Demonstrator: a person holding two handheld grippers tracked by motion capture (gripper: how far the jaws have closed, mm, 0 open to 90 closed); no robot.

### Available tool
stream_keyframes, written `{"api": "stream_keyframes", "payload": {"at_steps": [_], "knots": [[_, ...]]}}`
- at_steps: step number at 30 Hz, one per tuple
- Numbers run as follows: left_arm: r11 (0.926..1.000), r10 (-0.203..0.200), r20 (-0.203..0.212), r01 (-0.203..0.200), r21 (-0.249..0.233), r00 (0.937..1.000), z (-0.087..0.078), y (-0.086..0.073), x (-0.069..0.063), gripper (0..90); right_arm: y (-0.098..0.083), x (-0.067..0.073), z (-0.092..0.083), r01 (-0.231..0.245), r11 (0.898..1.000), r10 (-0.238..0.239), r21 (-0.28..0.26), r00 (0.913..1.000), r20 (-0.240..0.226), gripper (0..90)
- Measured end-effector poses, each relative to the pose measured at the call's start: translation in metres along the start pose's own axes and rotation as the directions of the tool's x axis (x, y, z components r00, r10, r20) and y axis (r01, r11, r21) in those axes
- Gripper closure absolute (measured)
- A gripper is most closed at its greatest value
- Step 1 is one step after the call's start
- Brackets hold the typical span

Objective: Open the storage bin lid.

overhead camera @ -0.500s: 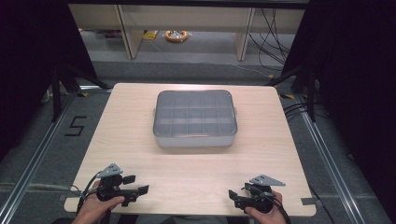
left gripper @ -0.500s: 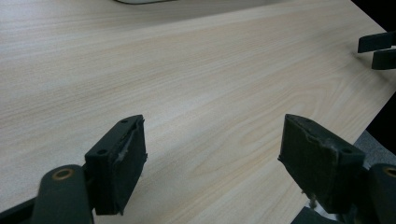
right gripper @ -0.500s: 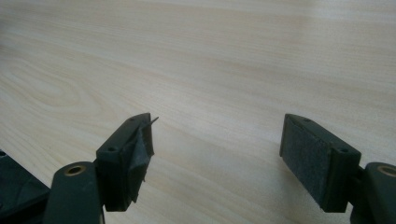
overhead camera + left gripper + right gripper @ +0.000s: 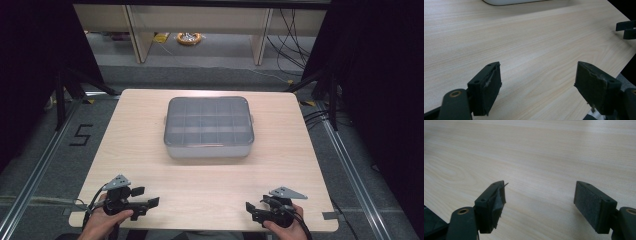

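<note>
Currently, the left gripper [image 4: 146,198] is held low over the near left corner of the wooden table [image 4: 150,165], its jaws spread wide with nothing between them, as the left gripper view confirms. Farther in, at the middle of the table and well apart from both grippers, a grey compartment box [image 4: 208,127] with a translucent lid is seen lying flat; its dividers show through the lid, but any contents cannot be made out. It is judged to be rigid, smooth plastic, probably light and somewhat slippery, best taken by the small tabs at its short ends or by the rim, one gripper per side. At the near right corner, the right gripper [image 4: 252,211] is likewise held released and empty.
</note>
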State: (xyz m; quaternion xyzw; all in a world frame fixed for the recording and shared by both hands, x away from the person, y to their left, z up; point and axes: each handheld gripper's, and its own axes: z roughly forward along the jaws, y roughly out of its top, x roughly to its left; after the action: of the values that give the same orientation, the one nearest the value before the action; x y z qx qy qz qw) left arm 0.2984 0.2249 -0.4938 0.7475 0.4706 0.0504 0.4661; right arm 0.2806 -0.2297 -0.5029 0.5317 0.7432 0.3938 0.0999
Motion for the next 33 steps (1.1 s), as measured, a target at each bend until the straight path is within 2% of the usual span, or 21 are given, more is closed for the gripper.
{"api": "stream_keyframes", "payload": {"at_steps": [1, 3, 6, 7, 12, 13, 14, 16, 18, 19, 20, 22, 23, 27, 28, 31, 33], "knots": [[0.9999, -0.002, 0.005, 0.002, 0.012, 1.0, -0.001, 0.001, 0.001, 20.3, 0.0, -0.001, 0.001, 0.014, 1.0, -0.014, -0.008, 0.9996, 0.025, 26.2], [0.9999, -0.009, 0.004, 0.009, 0.01, 1.0, 0.0, 0.0, 0.001, 19.9, 0.001, -0.001, -0.002, 0.006, 1.0, -0.006, -0.005, 0.9996, 0.028, 26.2], [0.9998, -0.017, 0.007, 0.017, 0.007, 0.9998, 0.0, 0.001, 0.002, 19.5, 0.001, -0.002, 0.0, -0.01, 1.0, 0.01, -0.021, 1.0, 0.0, 26.2], [0.9999, -0.014, 0.002, 0.014, 0.009, 0.9999, 0.0, 0.001, 0.003, 19.4, 0.001, -0.002, 0.001, -0.005, 1.0, 0.006, -0.028, 0.9998, 0.02, 26.2], [0.9997, -0.025, 0.002, 0.025, 0.004, 0.9997, -0.001, 0.002, 0.004, 19.2, 0.002, -0.003, -0.001, -0.016, 1.0, 0.016, -0.023, 0.9997, 0.017, 26.2], [0.9996, -0.027, 0.002, 0.027, -0.006, 0.9996, 0.0, 0.002, 0.004, 19.2, 0.002, 0.001, -0.002, -0.061, 0.998, 0.061, -0.014, 0.9979, 0.018, 26.2], [0.9997, -0.025, 0.0, 0.025, -0.001, 0.9997, -0.001, 0.002, 0.005, 19.2, 0.003, -0.003, -0.001, -0.019, 0.999, 0.02, -0.029, 0.9995, 0.026, 26.3], [0.9991, -0.04, 0.007, 0.041, -0.01, 0.9992, 0.0, 0.003, 0.006, 19.2, 0.003, -0.004, 0.001, -0.007, 0.999, 0.009, -0.032, 0.9993, 0.037, 26.3], [0.9991, -0.042, 0.012, 0.042, -0.012, 0.9991, 0.0, 0.004, 0.007, 19.2, 0.004, -0.005, 0.001, -0.02, 0.999, 0.021, -0.05, 0.9994, 0.028, 26.4], [0.9988, -0.047, 0.012, 0.048, -0.014, 0.9988, 0.001, 0.005, 0.007, 19.2, 0.006, -0.006, 0.001, -0.014, 0.998, 0.015, -0.063, 0.9996, 0.022, 26.5], [0.9987, -0.047, 0.014, 0.048, -0.016, 0.9988, 0.001, 0.005, 0.007, 19.1, 0.007, -0.006, -0.001, -0.02, 0.998, 0.022, -0.054, 0.9993, 0.031, 26.6], [0.9991, -0.04, 0.008, 0.041, -0.015, 0.9992, 0.002, 0.006, 0.008, 19.1, 0.009, -0.01, 0.001, -0.01, 0.996, 0.012, -0.084, 0.9996, 0.027, 26.6], [0.9986, -0.052, 0.013, 0.052, -0.008, 0.9986, 0.002, 0.007, 0.009, 19.2, 0.01, -0.009, 0.001, -0.046, 0.996, 0.048, -0.079, 0.9986, 0.021, 26.7], [0.9983, -0.058, 0.019, 0.058, -0.008, 0.9981, 0.004, 0.008, 0.01, 19.2, 0.013, -0.014, 0.003, -0.049, 0.996, 0.05, -0.079, 0.9986, 0.014, 26.8], [0.9985, -0.055, 0.023, 0.055, -0.002, 0.9982, 0.004, 0.008, 0.01, 19.1, 0.013, -0.014, 0.004, -0.054, 0.994, 0.054, -0.092, 0.9985, 0.002, 26.8], [0.9993, -0.034, 0.028, 0.033, 0.02, 0.999, 0.005, 0.008, 0.011, 19.0, 0.016, -0.013, 0.005, -0.048, 0.995, 0.049, -0.093, 0.9988, 0.004, 26.8], [0.9993, -0.034, 0.023, 0.034, 0.014, 0.9992, 0.007, 0.008, 0.011, 19.3, 0.017, -0.012, 0.004, -0.05, 0.994, 0.049, -0.094, 0.9987, -0.011, 26.8]]}}
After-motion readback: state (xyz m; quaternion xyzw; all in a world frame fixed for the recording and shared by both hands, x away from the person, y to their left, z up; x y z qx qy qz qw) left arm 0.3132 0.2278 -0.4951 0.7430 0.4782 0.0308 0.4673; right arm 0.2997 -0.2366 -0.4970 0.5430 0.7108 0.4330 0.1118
